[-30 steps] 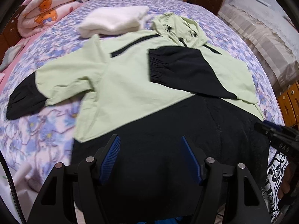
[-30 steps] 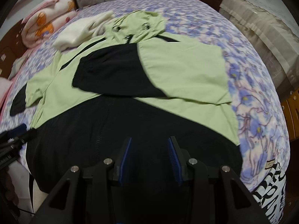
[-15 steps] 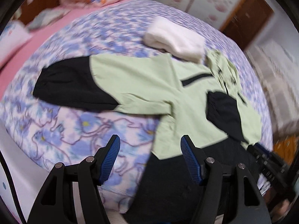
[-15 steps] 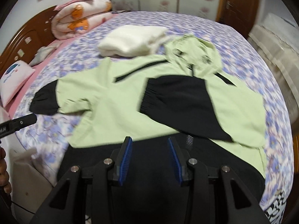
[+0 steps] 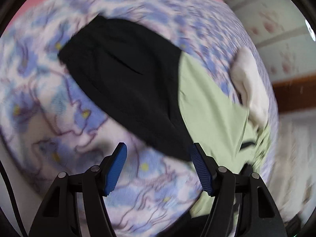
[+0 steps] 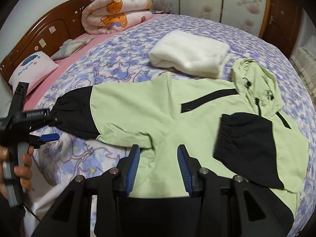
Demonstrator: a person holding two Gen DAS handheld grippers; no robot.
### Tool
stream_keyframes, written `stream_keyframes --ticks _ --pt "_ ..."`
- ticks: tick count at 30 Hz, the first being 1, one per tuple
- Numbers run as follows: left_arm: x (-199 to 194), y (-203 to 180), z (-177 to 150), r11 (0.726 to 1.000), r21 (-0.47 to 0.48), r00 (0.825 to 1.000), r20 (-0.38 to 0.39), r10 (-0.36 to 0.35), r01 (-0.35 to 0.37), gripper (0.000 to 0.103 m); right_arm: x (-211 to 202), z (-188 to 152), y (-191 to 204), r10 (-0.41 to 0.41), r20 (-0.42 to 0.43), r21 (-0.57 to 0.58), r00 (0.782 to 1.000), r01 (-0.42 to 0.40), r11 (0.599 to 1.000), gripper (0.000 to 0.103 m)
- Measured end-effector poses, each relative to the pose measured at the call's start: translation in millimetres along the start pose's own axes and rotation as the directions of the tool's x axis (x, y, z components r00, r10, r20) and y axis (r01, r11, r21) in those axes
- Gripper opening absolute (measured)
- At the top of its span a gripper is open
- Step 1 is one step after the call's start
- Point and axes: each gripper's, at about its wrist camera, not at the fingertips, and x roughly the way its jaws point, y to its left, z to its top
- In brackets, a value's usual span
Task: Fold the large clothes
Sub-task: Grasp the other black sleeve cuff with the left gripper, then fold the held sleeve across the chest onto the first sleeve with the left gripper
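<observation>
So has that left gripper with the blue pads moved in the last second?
Yes. The left gripper has swung leftward from the jacket's black hem to the outstretched black sleeve cuff, open, judged against the purple floral bedspread.

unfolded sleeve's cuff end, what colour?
Black cuff end, light green above it; clearest in the right wrist view.

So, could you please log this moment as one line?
left gripper: open, near black cuff | right gripper: open, over jacket | left sleeve unfolded

Your left gripper (image 5: 158, 165) hangs with jaws spread wide, nothing between them. Your right gripper (image 6: 159, 165) likewise gapes, empty. Left hand (image 6: 17, 164) grips its handle.
</observation>
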Motion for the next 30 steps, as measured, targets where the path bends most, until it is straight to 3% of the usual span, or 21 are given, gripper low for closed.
stream_keyframes --ticks 5,10,14,15,16,17,18,24,27,30 --pt "25.6 23.2 37.9 0.990 -0.076 0.993 0.006 0.118 -0.117 0.066 21.8 6.0 2.4 0.011 -0.027 0.011 1.000 -0.011 1.000 0.039" --pt "52.8 40.7 63.9 0.983 -0.134 0.991 -0.063 0.116 -0.123 0.066 43.6 1.2 -5.2 0.005 -0.072 0.032 0.997 -0.003 0.999 0.039" --pt "57.4 33.4 64.2 0.982 -0.090 0.986 -0.054 0.159 -0.163 0.062 54.2 -7.2 -15.1 0.013 -0.102 0.072 0.995 -0.006 0.997 0.039" --pt "56.1 30.8 63.5 0.982 -0.072 0.984 -0.039 0.173 -0.175 0.045 55.8 -10.6 -18.0 0.018 -0.108 0.086 0.994 -0.009 0.996 0.039" --pt "53.9 28.8 61.9 0.982 -0.062 0.984 -0.021 0.177 -0.178 0.022 57.2 -15.1 -21.5 0.023 -0.114 0.102 0.993 -0.011 0.995 0.039" --pt "50.1 26.5 61.8 0.988 -0.056 0.990 0.007 0.142 -0.142 0.010 58.1 -18.1 -23.8 0.025 -0.118 0.113 0.993 -0.011 0.994 0.039" --pt "48.7 25.3 62.0 0.992 -0.056 0.993 0.014 0.118 -0.117 0.006 58.3 -23.5 -26.9 0.027 -0.124 0.128 0.992 -0.011 0.992 0.039" --pt "31.5 -4.3 55.6 0.992 0.049 0.984 0.148 0.104 -0.112 0.004 51.3 -58.8 -53.3 0.026 -0.153 0.204 0.988 0.006 0.979 0.039" --pt "15.8 -35.0 43.5 0.974 0.159 0.955 0.275 0.111 -0.159 0.003 40.0 -77.1 -75.7 0.012 -0.153 0.240 0.988 0.026 0.970 0.039" --pt "5.8 -73.4 19.8 0.952 0.247 0.933 0.351 0.085 -0.179 0.003 26.0 -93.4 -106.0 -0.008 -0.145 0.289 0.989 0.050 0.956 0.039"
